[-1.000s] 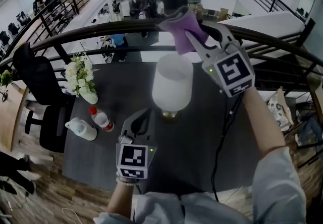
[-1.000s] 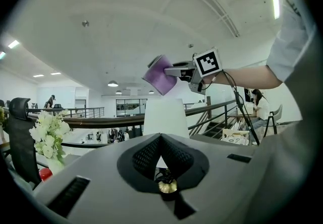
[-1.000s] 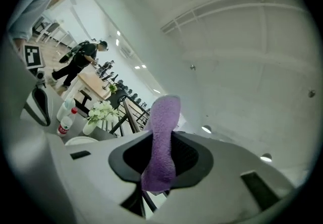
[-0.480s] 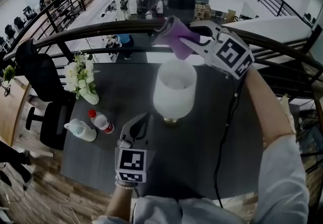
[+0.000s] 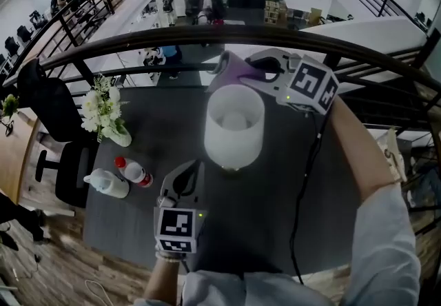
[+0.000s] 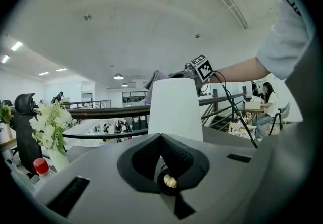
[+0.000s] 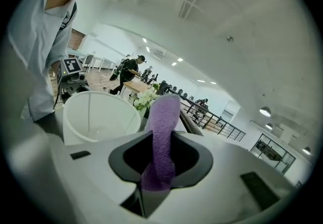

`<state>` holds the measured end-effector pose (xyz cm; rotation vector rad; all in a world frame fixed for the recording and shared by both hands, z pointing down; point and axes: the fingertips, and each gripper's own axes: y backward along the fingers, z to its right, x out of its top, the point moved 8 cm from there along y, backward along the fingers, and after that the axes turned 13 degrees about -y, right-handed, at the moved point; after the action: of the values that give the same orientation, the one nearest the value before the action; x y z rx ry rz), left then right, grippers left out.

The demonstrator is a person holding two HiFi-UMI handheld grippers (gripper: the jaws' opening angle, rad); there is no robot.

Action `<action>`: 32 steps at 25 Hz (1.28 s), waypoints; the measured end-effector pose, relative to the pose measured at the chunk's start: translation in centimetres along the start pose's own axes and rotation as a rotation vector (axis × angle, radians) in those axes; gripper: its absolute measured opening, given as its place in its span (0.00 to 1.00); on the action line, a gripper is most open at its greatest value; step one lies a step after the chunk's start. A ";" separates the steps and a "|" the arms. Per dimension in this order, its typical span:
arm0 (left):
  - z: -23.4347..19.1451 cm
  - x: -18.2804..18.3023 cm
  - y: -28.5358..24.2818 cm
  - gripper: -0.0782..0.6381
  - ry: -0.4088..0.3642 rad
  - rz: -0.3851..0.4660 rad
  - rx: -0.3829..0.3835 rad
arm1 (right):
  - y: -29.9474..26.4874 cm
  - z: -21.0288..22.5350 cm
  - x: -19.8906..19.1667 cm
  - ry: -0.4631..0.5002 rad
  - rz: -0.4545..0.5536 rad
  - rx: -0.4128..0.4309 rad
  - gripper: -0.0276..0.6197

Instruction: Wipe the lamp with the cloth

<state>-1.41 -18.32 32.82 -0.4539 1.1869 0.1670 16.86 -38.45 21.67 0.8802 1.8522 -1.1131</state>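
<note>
**A:** Cloth (image 5: 224, 63) compared with a moment ago?
**B:** Lower. The right tongs (image 5: 241, 72), pinching the purple cloth, have sunk from above the lamp (image 5: 234, 125) to its far rim. I can't tell if the cloth touches it.
**A:** Left tongs (image 5: 191, 172)?
**B:** Pressed together, empty, about where they were, with the lamp just ahead of their tips.
**A:** The lamp itself?
**B:** White open-topped shade, brass foot, upright on the dark surface (image 5: 158, 111) between both tongs.

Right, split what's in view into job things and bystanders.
Job: lamp; purple cloth; right gripper, clamped on the cloth.
Bystanders: vase of flowers; red-capped bottle; white bottle; left gripper, shut, empty.
</note>
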 end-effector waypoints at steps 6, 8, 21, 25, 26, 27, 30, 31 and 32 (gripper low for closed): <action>0.3 -0.9 -0.6 0.12 -0.002 -0.031 -0.009 | 0.1 -0.6 -3.9 -0.057 -0.047 0.012 0.19; 0.3 -1.2 -0.8 0.12 0.003 -0.041 -0.011 | 0.0 -1.0 -5.3 -0.078 -0.055 0.010 0.19; 0.5 -2.7 -1.5 0.12 0.026 -0.091 -0.022 | -2.1 -4.2 -16.3 -0.306 -0.105 -0.060 0.19; 0.5 -2.8 -1.7 0.12 0.030 -0.095 -0.017 | -2.9 -5.7 -19.4 -0.361 -0.140 -0.113 0.19; 0.5 -2.7 -1.8 0.12 0.026 -0.095 -0.017 | -3.1 -6.3 -20.1 -0.377 -0.150 -0.120 0.19; 0.5 -2.7 -1.8 0.12 0.023 -0.094 -0.018 | -3.3 -6.9 -20.8 -0.394 -0.159 -0.128 0.19; 0.5 -3.1 -2.1 0.12 0.033 -0.102 -0.024 | -4.0 -8.7 -22.8 -0.439 -0.186 -0.153 0.19; 0.6 -3.2 -2.2 0.12 0.035 -0.099 -0.024 | -4.2 -9.4 -23.4 -0.453 -0.193 -0.160 0.19; 0.6 -3.2 -2.3 0.12 0.034 -0.096 -0.023 | -4.4 -10.1 -23.8 -0.467 -0.200 -0.168 0.19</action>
<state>-1.26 -19.76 36.54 -0.5344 1.1952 0.0909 21.11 -34.71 47.28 0.3064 1.6302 -1.1470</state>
